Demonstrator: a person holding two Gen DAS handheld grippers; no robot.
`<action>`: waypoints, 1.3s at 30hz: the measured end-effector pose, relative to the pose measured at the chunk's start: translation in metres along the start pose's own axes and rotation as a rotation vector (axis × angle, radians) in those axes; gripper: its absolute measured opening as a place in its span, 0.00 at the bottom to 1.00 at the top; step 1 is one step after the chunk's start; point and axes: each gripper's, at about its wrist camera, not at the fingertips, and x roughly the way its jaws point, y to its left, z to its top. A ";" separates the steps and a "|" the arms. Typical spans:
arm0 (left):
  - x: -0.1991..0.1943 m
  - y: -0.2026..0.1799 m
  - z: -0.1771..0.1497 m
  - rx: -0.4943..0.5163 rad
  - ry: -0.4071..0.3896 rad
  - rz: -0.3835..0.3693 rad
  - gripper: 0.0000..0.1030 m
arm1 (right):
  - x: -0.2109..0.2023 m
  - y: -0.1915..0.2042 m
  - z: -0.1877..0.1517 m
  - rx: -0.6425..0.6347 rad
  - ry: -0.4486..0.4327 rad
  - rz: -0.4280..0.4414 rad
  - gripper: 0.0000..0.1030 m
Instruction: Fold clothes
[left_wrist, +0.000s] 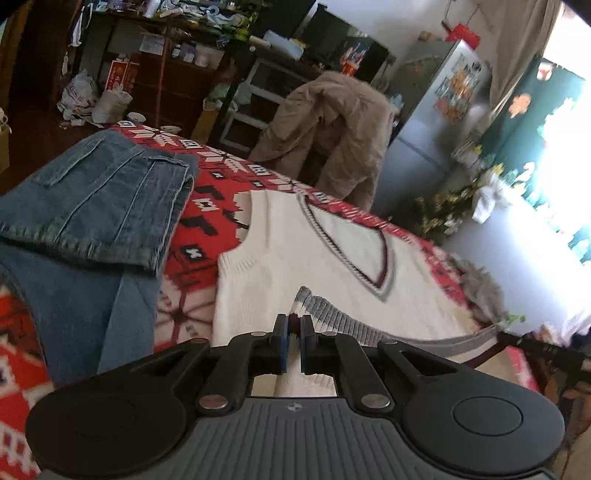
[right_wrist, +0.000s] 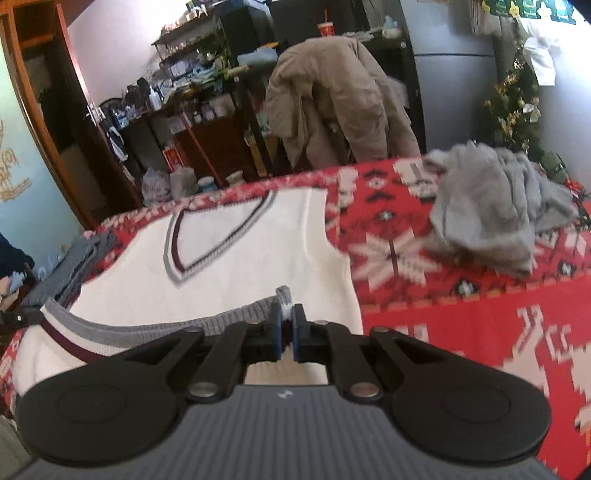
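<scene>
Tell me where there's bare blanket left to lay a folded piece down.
Bare red blanket lies right of the white vest, in front of the gray heap. A narrower strip separates vest and folded jeans. The left side is crowded with denim.

- No legible text in either view.
- Red box (left_wrist: 119, 75) on floor by shelves, left wrist view: white print, too blurred to read.
- Red cup (right_wrist: 326, 28) on top of cabinet, right wrist view: marking unreadable.
- Fridge (left_wrist: 436, 122) stickers: pics only, no words made out.
</scene>
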 end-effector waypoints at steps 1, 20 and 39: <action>0.008 0.000 0.004 0.006 0.016 0.018 0.06 | 0.005 0.000 0.005 -0.004 0.001 -0.004 0.05; 0.056 0.004 0.013 0.036 0.081 0.111 0.06 | 0.068 -0.021 0.003 0.049 0.065 -0.109 0.02; -0.042 0.000 -0.034 -0.057 0.052 0.086 0.36 | -0.039 -0.020 -0.039 0.178 -0.039 -0.088 0.31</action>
